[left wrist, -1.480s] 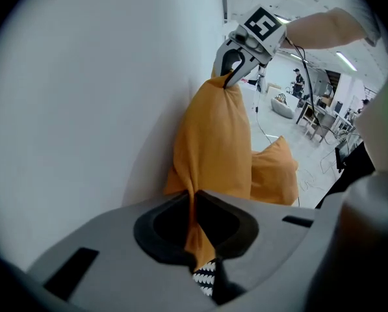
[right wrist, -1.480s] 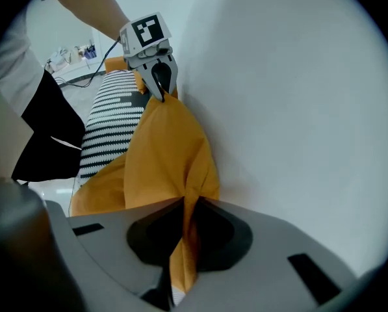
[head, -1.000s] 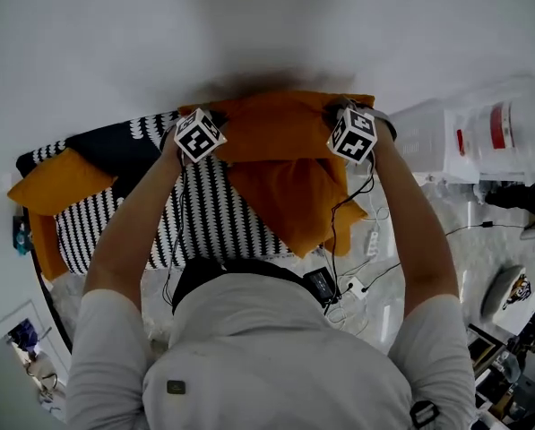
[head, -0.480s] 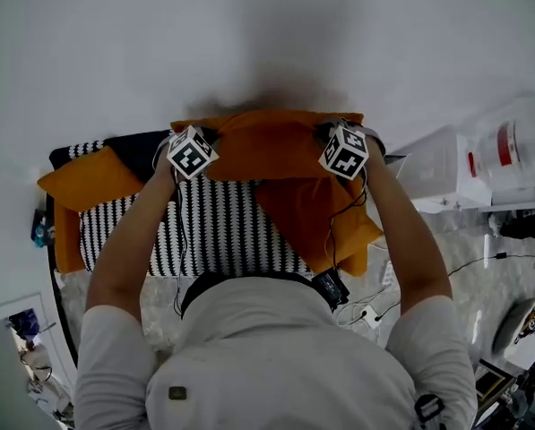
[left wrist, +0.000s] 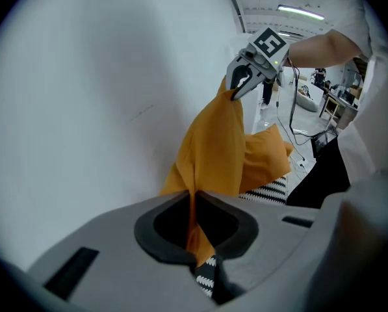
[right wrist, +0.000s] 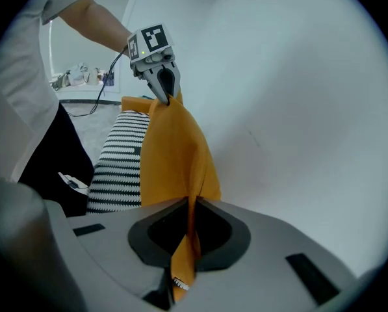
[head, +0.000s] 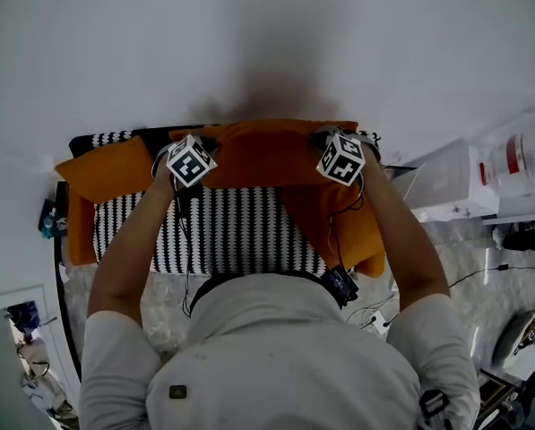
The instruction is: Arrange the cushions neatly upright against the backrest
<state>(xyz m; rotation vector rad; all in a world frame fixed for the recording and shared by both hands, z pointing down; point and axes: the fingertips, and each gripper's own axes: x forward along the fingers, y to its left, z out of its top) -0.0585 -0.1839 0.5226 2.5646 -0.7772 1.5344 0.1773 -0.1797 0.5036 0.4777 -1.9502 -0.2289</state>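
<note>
The left gripper (left wrist: pixel 195 240) had its jaws pinched shut on a thin fold at one upper corner of an orange cushion (head: pixel 267 150), and the right gripper (right wrist: pixel 184 252) was clamped the same way on the other upper corner, orange fabric pressed flat between the pads of each. The cushion hung stretched between the two, lengthwise along the back edge of the sofa (head: pixel 240 231), close to the white wall (head: pixel 249 34). Below it lay the black-and-white striped seat. A second orange cushion (head: pixel 106 170) sat at the sofa's left end, and a third (head: pixel 339 227) sat tilted at the right end, partly under the right forearm. White storage boxes (head: pixel 446 186) stood to the right of the sofa.
</note>
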